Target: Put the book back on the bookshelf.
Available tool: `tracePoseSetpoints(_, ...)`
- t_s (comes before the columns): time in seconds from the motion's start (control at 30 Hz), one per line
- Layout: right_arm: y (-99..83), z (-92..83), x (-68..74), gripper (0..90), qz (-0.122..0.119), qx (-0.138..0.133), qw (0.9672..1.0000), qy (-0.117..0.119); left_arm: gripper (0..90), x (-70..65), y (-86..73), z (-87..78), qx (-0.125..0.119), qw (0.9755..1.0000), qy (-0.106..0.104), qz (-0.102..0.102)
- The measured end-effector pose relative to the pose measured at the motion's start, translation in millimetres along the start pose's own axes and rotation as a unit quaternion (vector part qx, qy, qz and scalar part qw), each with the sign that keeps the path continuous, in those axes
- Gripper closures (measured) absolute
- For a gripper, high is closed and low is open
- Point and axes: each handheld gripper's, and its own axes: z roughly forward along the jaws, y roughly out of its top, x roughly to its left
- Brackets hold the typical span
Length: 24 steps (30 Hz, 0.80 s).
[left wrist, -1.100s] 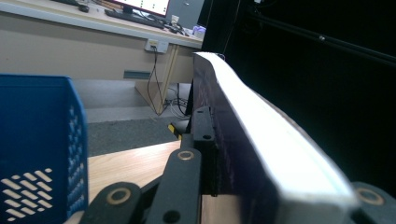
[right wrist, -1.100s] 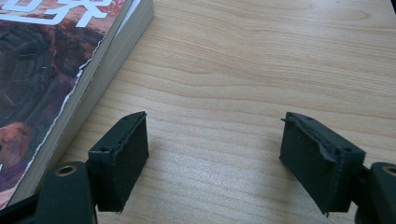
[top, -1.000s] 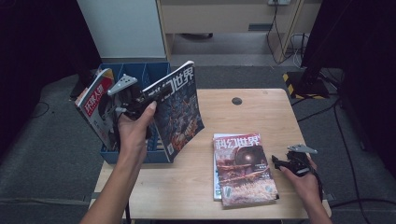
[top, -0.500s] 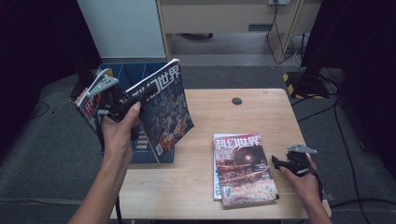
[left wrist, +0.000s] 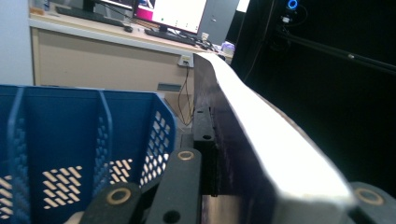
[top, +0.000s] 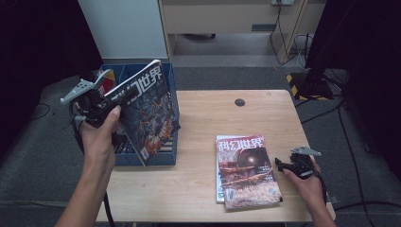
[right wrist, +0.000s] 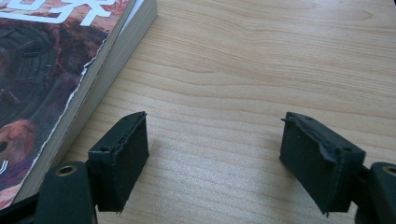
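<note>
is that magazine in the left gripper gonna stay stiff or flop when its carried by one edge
Probably floppy: the magazine is pinched at one edge by the left gripper, and in the left gripper view its page edge already curves. It looks thick, so likely heavy enough to sag. The glossy cover may slip.

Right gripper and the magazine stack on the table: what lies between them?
Nothing: the right gripper view shows bare wooden table between the open right gripper and the magazine stack.
</note>
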Motion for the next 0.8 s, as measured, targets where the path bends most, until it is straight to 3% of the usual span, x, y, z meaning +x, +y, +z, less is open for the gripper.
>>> tracePoseSetpoints(0.8,-0.1,-0.2,0.7,23.5,-0.002,0.001,1.0,0.004,81.9,39.8,0.2,-39.6,-0.01,0.9986,0.05,-0.011)
